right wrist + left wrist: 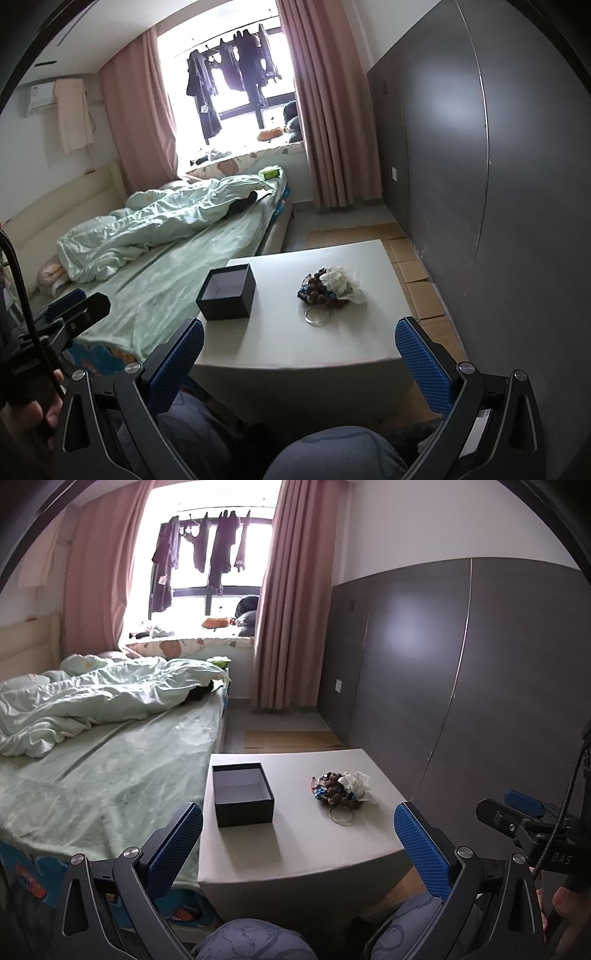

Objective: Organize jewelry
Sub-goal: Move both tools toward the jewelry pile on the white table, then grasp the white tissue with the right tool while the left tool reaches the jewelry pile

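A pile of jewelry (338, 788) with brown and blue beads and a white fabric flower lies on a small white table (295, 849); a thin metal ring (341, 818) lies at its near edge. An open, empty black box (242, 794) stands left of the pile. My left gripper (299, 843) is open and empty, held back from the table's near edge. In the right wrist view the pile (330, 288), the ring (317, 317) and the box (227, 291) show on the table (295, 347). My right gripper (299, 358) is open and empty, also short of the table.
A bed (103, 775) with a green sheet and a rumpled quilt runs along the table's left side. A dark grey wall panel (461, 683) stands to the right. Pink curtains (291, 609) frame the far window. My knees (332, 454) are below the grippers.
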`<state>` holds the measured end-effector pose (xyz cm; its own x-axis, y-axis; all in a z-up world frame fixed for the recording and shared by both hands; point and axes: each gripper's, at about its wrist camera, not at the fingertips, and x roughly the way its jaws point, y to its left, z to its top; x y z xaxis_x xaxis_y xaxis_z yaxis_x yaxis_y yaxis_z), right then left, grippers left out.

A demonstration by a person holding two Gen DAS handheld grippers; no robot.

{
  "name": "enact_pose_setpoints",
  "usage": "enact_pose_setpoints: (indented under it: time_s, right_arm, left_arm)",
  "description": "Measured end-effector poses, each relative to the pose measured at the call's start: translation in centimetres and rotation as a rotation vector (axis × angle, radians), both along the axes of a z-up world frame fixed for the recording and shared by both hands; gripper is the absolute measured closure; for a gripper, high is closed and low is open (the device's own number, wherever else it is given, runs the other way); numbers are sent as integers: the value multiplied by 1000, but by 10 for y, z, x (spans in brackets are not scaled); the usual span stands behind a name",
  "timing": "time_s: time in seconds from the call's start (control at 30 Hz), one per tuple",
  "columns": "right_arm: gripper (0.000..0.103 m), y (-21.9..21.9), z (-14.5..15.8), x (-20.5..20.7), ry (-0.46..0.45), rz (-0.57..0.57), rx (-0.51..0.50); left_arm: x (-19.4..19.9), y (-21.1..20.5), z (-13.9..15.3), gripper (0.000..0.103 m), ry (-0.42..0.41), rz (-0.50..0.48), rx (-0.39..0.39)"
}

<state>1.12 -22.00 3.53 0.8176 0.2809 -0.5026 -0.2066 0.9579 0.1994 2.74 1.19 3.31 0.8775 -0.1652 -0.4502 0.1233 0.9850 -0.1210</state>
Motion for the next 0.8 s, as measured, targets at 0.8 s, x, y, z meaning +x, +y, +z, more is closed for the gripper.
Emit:
enact_pose_setpoints:
  time_s: [0.8]
  right_arm:
    - [0,-56,-24,115,92,-72,51]
  left_arm:
    - [128,-43,-28,3,136,-140,-28]
